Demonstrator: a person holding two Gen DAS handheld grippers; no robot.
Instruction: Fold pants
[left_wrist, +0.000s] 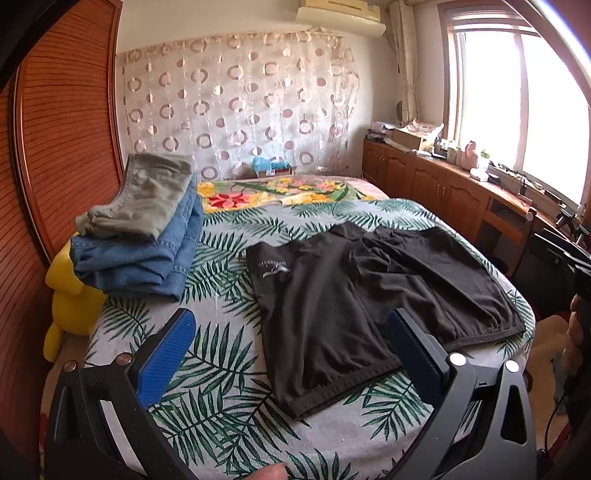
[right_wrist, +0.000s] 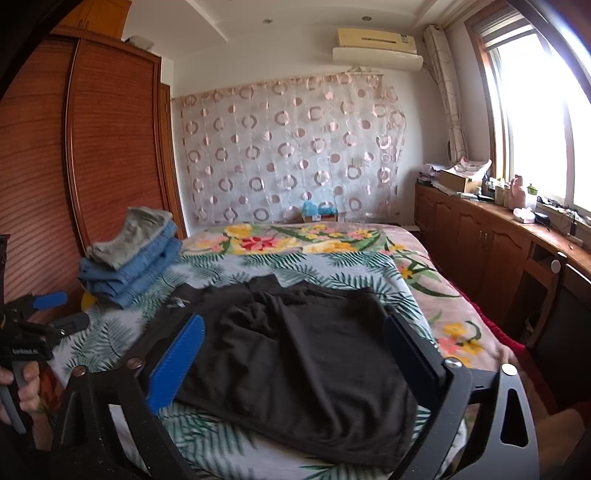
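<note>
A pair of black pants (left_wrist: 351, 295) (right_wrist: 295, 350) lies spread flat on the leaf-print bed sheet (left_wrist: 221, 398), with a small pale logo near its far left corner. My left gripper (left_wrist: 291, 332) hovers open over the pants' near left part, its blue pads wide apart and nothing pinched between them. My right gripper (right_wrist: 295, 339) hangs open over the right half of the pants, and the cloth shows between its fingers without being pressed. In the right wrist view the left gripper (right_wrist: 64, 312) appears at the far left, held by a hand (right_wrist: 26, 384).
A stack of folded blue jeans (left_wrist: 147, 258) topped with grey-green pants (left_wrist: 147, 195) sits at the bed's left side, beside a yellow plush toy (left_wrist: 70, 295). A wooden wardrobe (left_wrist: 62, 129) stands on the left, and cluttered low cabinets (left_wrist: 443, 184) run under the window on the right. A floral blanket (right_wrist: 424, 288) covers the far and right parts of the bed.
</note>
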